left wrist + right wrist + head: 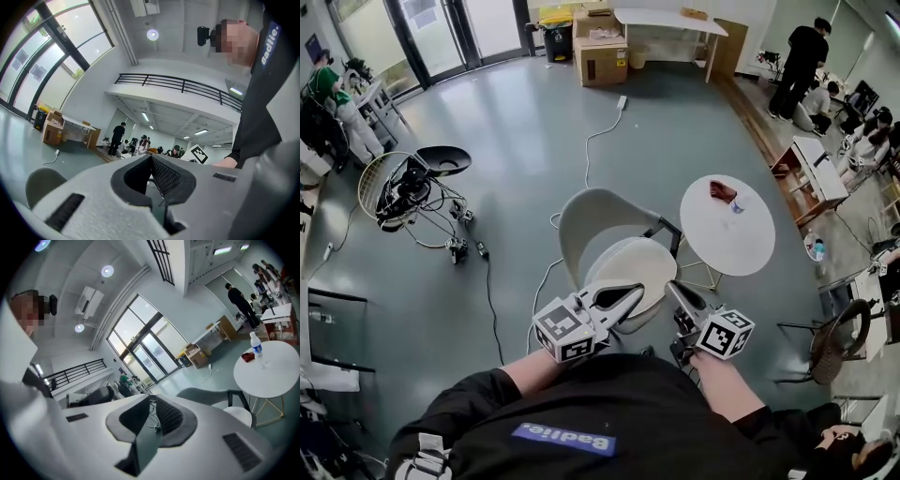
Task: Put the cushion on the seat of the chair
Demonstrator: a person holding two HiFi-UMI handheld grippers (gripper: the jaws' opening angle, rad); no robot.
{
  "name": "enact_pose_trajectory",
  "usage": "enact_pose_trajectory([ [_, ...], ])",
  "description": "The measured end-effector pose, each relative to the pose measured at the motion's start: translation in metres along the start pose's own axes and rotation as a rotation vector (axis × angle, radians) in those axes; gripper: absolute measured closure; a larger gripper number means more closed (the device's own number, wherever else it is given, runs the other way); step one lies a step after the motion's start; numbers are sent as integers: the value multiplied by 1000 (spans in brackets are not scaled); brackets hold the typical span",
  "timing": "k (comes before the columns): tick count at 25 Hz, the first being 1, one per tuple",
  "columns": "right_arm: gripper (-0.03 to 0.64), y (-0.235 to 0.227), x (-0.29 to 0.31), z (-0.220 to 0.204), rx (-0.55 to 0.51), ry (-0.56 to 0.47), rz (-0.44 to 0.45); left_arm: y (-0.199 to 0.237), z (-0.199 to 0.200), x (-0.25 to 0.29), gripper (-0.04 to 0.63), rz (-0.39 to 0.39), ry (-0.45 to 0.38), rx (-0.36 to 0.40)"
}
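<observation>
Directly below our head camera, the cushion (630, 267) lies flat on the seat of the chair (591, 216), a pale round pad covering most of the seat, with the curved backrest behind it; we judge the placing done, since the pad sits level and nothing grips it. The left tool (637, 292) hangs in line with the cushion's near edge, its jaws pressed together at the tips; its own view shows only the room through the hollow between them, no fabric; whether it touches the pad we cannot tell. The right tool (675, 289) is just beside it, over the seat's right edge, likewise pressed together and empty. Both point forward and somewhat upward, which is why their cameras take in ceiling and windows more than the seat; we read this as an unloaded pose with no grasp in hand.

To the chair's right stands a round white tabletop (727, 230) bearing a bottle (255, 348) and a red item (247, 357); it stands apart from the chair, so it does not crowd the seat; should the cushion need squaring, a nudge from the near side looks unobstructed.
</observation>
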State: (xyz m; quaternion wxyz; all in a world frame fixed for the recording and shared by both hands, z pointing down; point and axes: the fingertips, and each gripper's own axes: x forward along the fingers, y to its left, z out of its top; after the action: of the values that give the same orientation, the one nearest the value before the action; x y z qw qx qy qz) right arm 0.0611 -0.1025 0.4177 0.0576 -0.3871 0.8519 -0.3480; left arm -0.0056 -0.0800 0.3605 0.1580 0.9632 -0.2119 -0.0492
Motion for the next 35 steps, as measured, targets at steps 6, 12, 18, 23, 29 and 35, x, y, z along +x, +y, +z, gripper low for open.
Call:
enact_pose_trajectory([
  [6, 575, 49, -2, 1, -110, -20, 66, -11, 4, -10, 580, -20, -7, -3],
  [12, 588, 64, -10, -5, -152, -55, 90, -25, -14, -16, 580, -45, 21, -15],
  [18, 589, 78, -10, -12, -195, -54, 115, -32, -16, -18, 580, -65, 35, -2],
  [23, 589, 92, -8, -14, -259, -44, 143, -36, -16, -20, 580, -76, 47, 6],
  [29, 589, 93, -9, -21, -271, -47, 149, -39, -22, -22, 580, -81, 52, 20],
  [35, 589, 96, -10, -23, -264, -48, 147, -42, -21, -24, 580, -84, 55, 26],
])
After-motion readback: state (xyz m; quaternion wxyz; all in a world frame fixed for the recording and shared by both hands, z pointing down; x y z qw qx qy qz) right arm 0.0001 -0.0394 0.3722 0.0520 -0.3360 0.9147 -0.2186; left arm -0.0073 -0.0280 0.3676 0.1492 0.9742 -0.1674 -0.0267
